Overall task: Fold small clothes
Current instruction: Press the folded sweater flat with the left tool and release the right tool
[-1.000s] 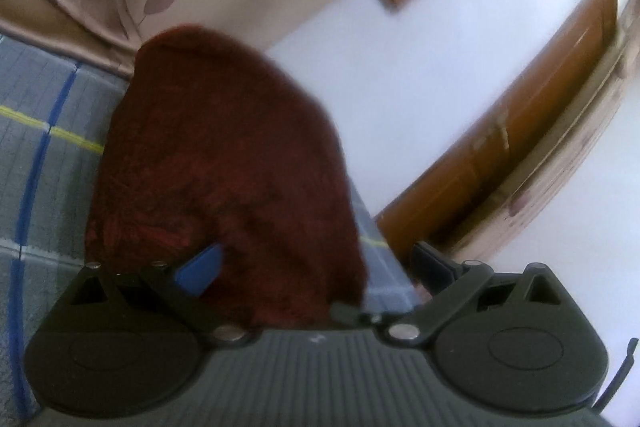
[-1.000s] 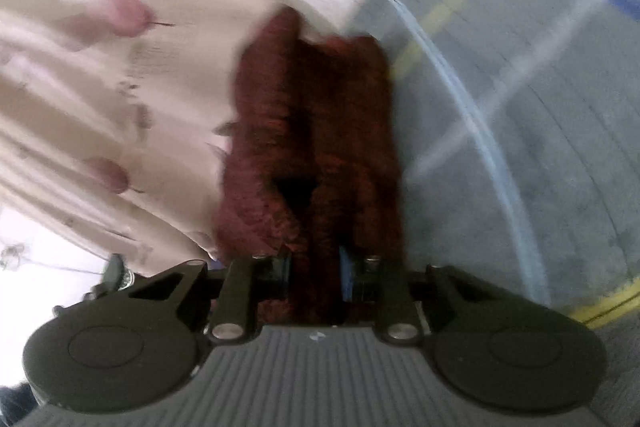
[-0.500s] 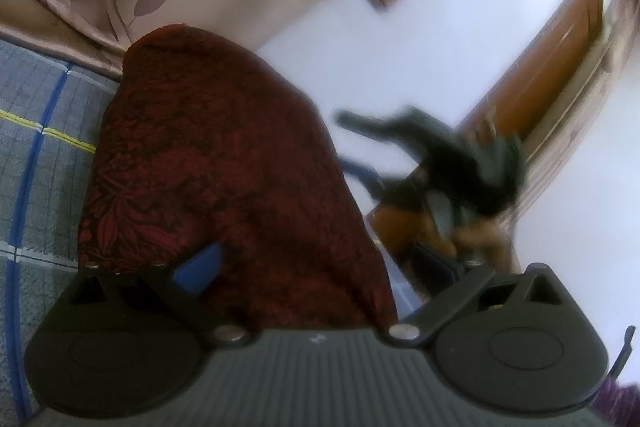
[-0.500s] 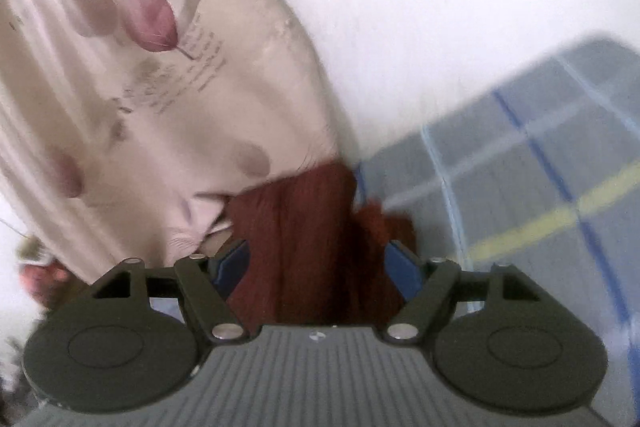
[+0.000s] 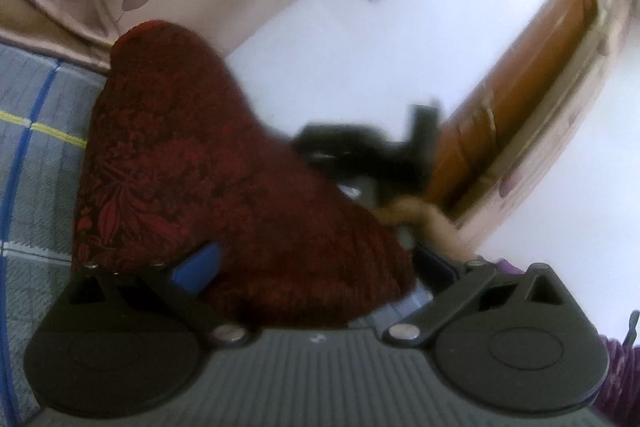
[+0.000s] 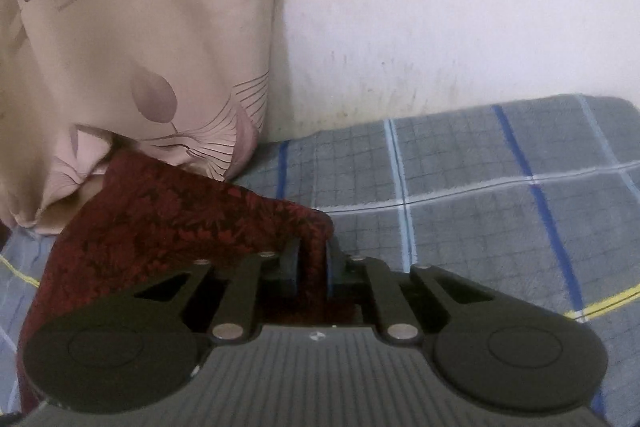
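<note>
A dark red leaf-patterned garment (image 5: 180, 155) bulges up on the grey checked bedspread (image 5: 32, 187), right in front of my left gripper (image 5: 316, 255). That gripper's fingers stand wide apart with the cloth lying between them; the right finger is clear of the cloth. In the right wrist view the same garment (image 6: 160, 227) runs down to the left from my right gripper (image 6: 312, 247). Its jaws are closing, and the pads pinch a narrow fold of the cloth. From the left wrist the right gripper (image 5: 360, 147) is a dark blur behind the garment, with a hand (image 5: 420, 219) beside it.
A beige printed curtain (image 6: 140, 27) hangs down to the bedspread (image 6: 480, 187) just behind the garment. A white wall (image 6: 440, 7) backs the bed. A brown wooden door (image 5: 520, 87) stands at the right in the left wrist view.
My right gripper let go of the garment, opened wide, swung round and rose, then closed again on a fold of it. It came into the left wrist view. The left gripper stayed put.
</note>
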`<state>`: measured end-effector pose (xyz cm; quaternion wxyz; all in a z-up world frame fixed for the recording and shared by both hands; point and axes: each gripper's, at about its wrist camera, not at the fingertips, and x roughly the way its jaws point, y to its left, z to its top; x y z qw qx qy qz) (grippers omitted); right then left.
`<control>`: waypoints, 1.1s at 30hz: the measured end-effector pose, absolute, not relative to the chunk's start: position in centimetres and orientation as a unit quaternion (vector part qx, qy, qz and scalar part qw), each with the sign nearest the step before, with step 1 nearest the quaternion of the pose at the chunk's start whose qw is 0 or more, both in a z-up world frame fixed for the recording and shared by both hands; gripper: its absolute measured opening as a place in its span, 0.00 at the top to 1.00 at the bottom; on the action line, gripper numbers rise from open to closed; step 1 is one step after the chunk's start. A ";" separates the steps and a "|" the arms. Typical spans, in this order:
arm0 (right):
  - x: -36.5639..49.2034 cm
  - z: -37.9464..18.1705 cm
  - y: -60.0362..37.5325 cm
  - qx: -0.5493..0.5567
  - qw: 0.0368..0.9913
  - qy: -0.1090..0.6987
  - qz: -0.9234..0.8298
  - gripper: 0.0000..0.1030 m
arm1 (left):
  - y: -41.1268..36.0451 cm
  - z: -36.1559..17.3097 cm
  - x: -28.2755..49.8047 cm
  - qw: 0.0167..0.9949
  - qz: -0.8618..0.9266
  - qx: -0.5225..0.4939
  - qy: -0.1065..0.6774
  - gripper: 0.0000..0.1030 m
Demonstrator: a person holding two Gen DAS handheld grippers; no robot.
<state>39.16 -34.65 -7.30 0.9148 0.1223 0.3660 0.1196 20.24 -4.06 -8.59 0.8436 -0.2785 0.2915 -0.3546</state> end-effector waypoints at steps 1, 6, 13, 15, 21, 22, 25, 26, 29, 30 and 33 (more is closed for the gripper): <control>39.0 -7.0 -35.2 0.144 0.912 0.363 0.128 0.79 | -3.9 -8.7 20.3 0.841 -0.355 -0.286 0.291 0.00; 34.6 -3.4 -36.3 0.182 0.918 0.310 0.165 0.69 | -3.8 -8.9 20.4 0.841 -0.354 -0.290 0.289 0.00; 25.2 -3.9 -34.3 0.133 0.919 0.271 0.252 0.82 | -4.2 -9.1 19.9 0.849 -0.354 -0.270 0.283 0.00; 24.4 -6.0 -33.5 0.086 0.926 0.291 0.223 0.91 | -4.2 -9.1 19.6 0.851 -0.355 -0.266 0.281 0.00; 24.3 -7.9 -32.5 0.062 0.936 0.286 0.198 0.95 | -4.7 -8.6 19.1 0.863 -0.347 -0.233 0.284 0.00; 24.4 -7.4 -32.4 0.058 0.935 0.289 0.198 0.95 | -4.8 -8.2 18.9 0.867 -0.340 -0.226 0.285 0.00; 22.7 -5.5 -33.2 0.087 0.940 0.259 0.205 0.92 | -4.7 -7.4 18.4 0.875 -0.329 -0.216 0.282 0.00; 21.7 -5.0 -33.4 0.093 0.942 0.248 0.206 0.90 | -4.7 -7.3 18.2 0.876 -0.324 -0.214 0.286 0.00; 19.4 -4.5 -33.1 0.075 0.948 0.233 0.203 0.90 | -4.6 -7.1 17.9 0.878 -0.316 -0.209 0.291 0.00; 18.8 -4.9 -32.8 0.059 0.950 0.235 0.197 0.90 | -4.7 -7.0 17.8 0.880 -0.312 -0.203 0.294 0.00; 18.4 -6.7 -32.1 0.034 0.950 0.259 0.172 0.92 | -5.1 -6.4 17.4 0.889 -0.299 -0.178 0.298 0.00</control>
